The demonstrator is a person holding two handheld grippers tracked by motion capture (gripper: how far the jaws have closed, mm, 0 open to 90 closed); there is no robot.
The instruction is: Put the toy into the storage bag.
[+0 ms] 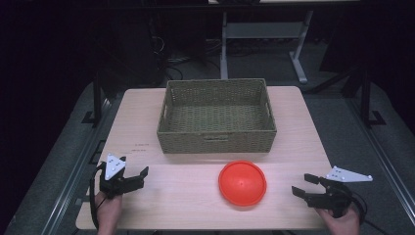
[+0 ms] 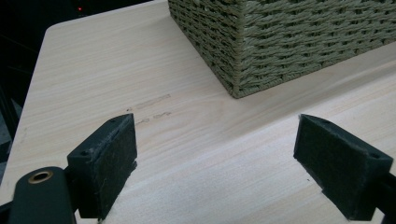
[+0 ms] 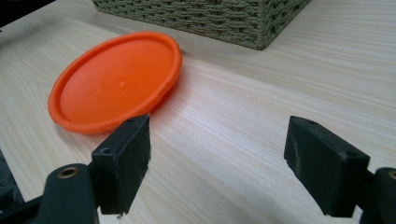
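The high view looks forward and down from above the person's side, taking in the whole table (image 1: 147, 122). The left gripper view sits low and close at the table's 8 o'clock, facing the basket (image 2: 289, 42) toward 1 o'clock. The right gripper view, low at 4 o'clock, faces 10 o'clock across the orange plate (image 3: 116, 84). Both gripper views share the basket's near wall.

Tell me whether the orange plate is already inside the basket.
No, the orange plate lies on the table in front of the woven basket, outside it.
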